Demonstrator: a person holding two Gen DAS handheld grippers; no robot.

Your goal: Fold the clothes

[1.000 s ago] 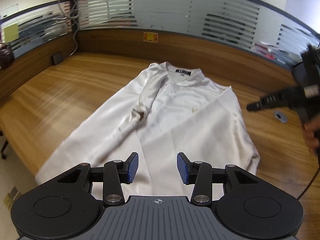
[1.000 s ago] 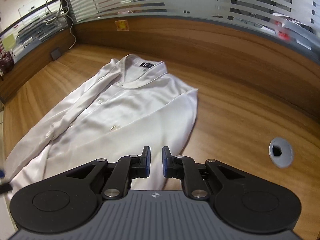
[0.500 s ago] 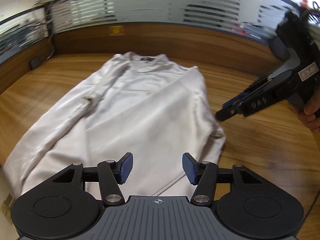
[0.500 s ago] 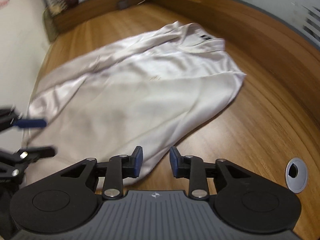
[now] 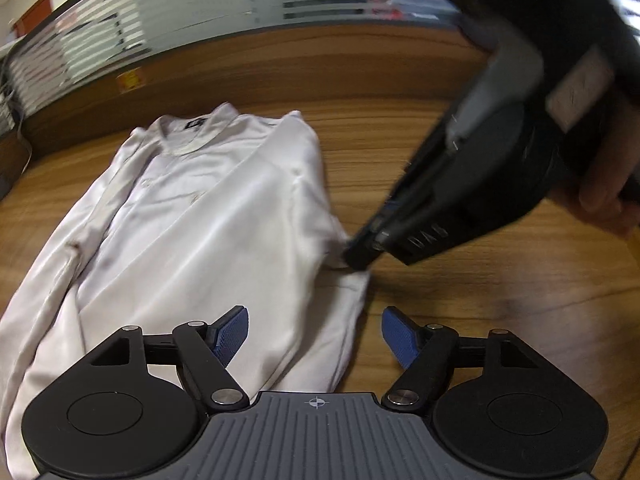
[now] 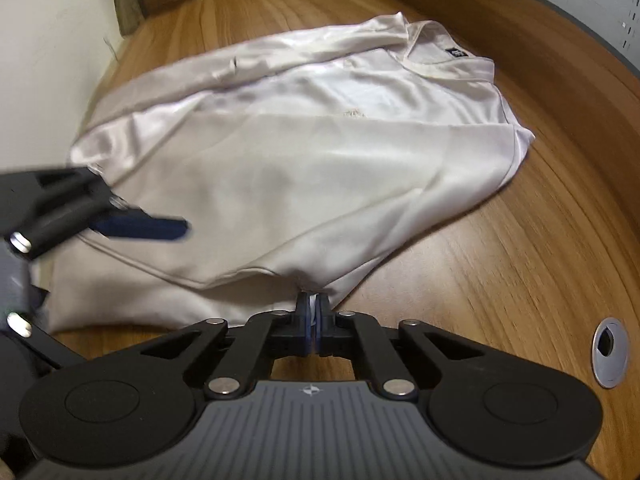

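Observation:
A white collared shirt (image 5: pixel 208 216) lies flat on the wooden table (image 5: pixel 460 320), collar at the far end. In the left wrist view my left gripper (image 5: pixel 315 316) hovers over the shirt's near right edge. Its jaws are opening, with the cloth below them and untouched by the pads. My right gripper (image 6: pixel 312 308) is shut on the shirt's (image 6: pixel 320 168) side edge, with white cloth pinched between its pads. The left wrist view shows the right gripper (image 5: pixel 358 254) with its tips at that same edge, held by a hand (image 5: pixel 604 184). One blue finger (image 6: pixel 152 227) of the left gripper shows over the shirt.
A raised wooden partition (image 5: pixel 320 64) with frosted glass above curves round the far side of the table. A grey cable grommet (image 6: pixel 609 352) sits in the tabletop to the right of the shirt. Bare wood (image 6: pixel 520 240) lies on the right.
My right gripper opened a little, then closed on the shirt's side edge. My left gripper opened wider and came down toward the shirt's near right edge. Both views have rolled.

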